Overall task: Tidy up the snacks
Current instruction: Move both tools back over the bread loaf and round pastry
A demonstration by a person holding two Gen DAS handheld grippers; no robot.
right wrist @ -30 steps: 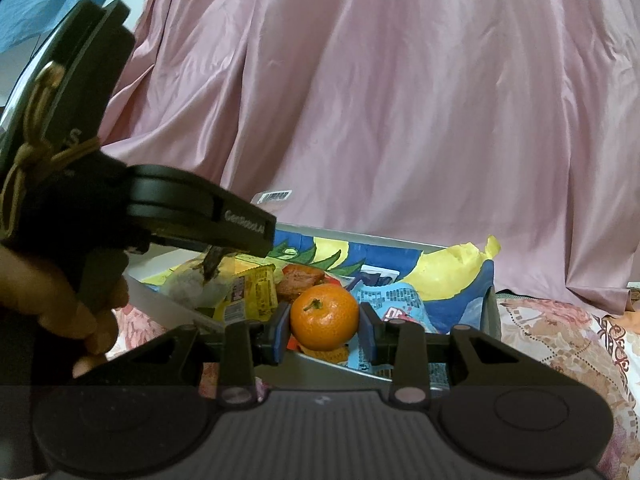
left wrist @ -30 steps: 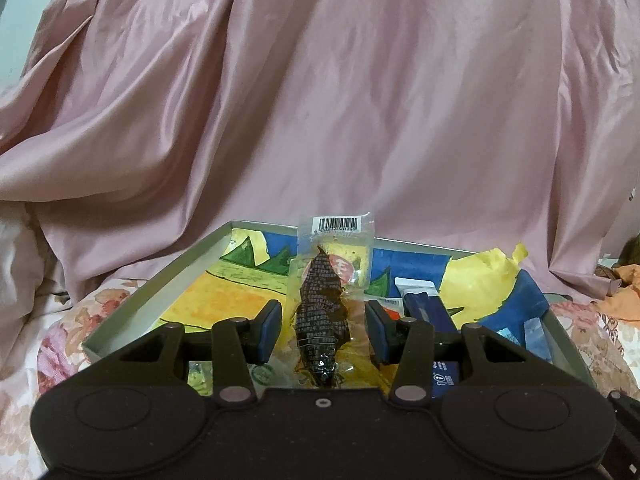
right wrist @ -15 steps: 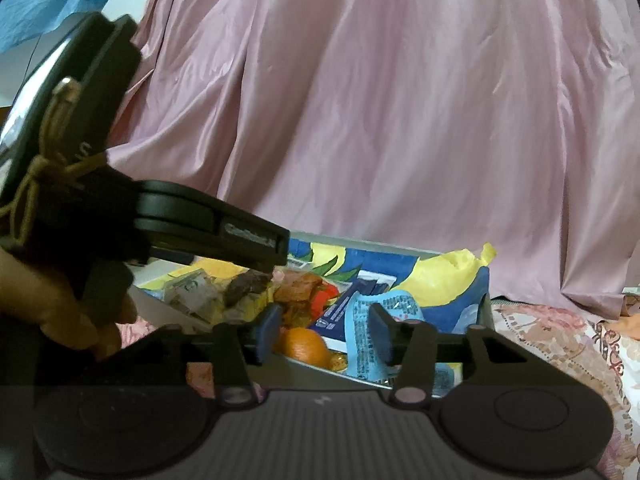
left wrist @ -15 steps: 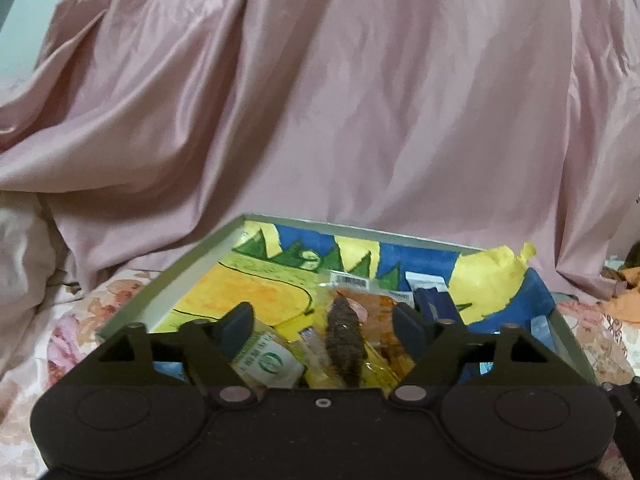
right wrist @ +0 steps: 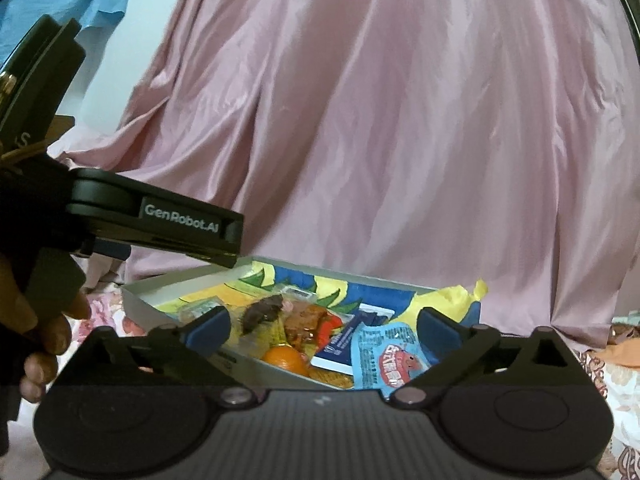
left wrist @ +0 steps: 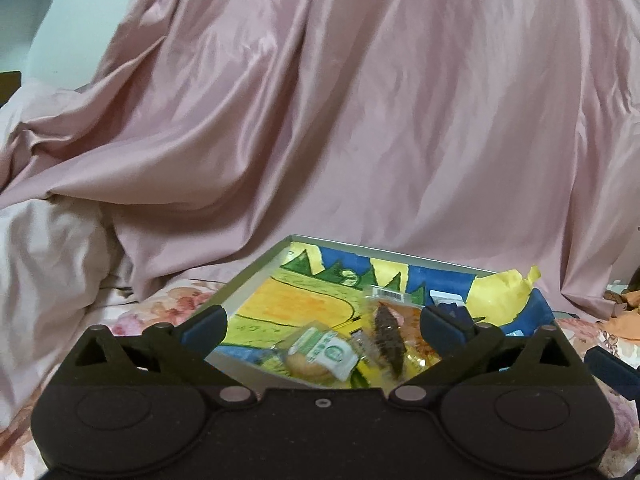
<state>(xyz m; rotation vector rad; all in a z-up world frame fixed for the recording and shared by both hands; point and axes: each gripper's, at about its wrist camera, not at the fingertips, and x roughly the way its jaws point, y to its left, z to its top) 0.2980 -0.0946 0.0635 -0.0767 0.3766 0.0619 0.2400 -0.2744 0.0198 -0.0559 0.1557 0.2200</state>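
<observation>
A shallow box (left wrist: 256, 276) with a bright painted lining holds the snacks. In the left wrist view a dark brown packet (left wrist: 388, 336) and a green-and-white packet (left wrist: 326, 350) lie in it, beyond my left gripper (left wrist: 323, 328). Its jaws are opening wide and press on nothing. In the right wrist view a mandarin (right wrist: 284, 360) and a blue packet (right wrist: 386, 360) rest by the box's near wall (right wrist: 136, 300). My right gripper (right wrist: 323, 328) hangs just in front of them, jaws opening, free of the mandarin.
Pink satin cloth (left wrist: 360, 120) rises behind the box. A flowered bedspread (left wrist: 180, 300) lies under it. Torn yellow paper (left wrist: 500, 292) sticks up at the box's right end. The left gripper's black housing (right wrist: 160, 220) and a hand (right wrist: 40, 332) fill the left side of the right wrist view.
The left gripper let go of the dark packet, which now lies in the box, and pulled back to the left. The right gripper released the mandarin, which dropped into the box. Both jaws spread wide.
</observation>
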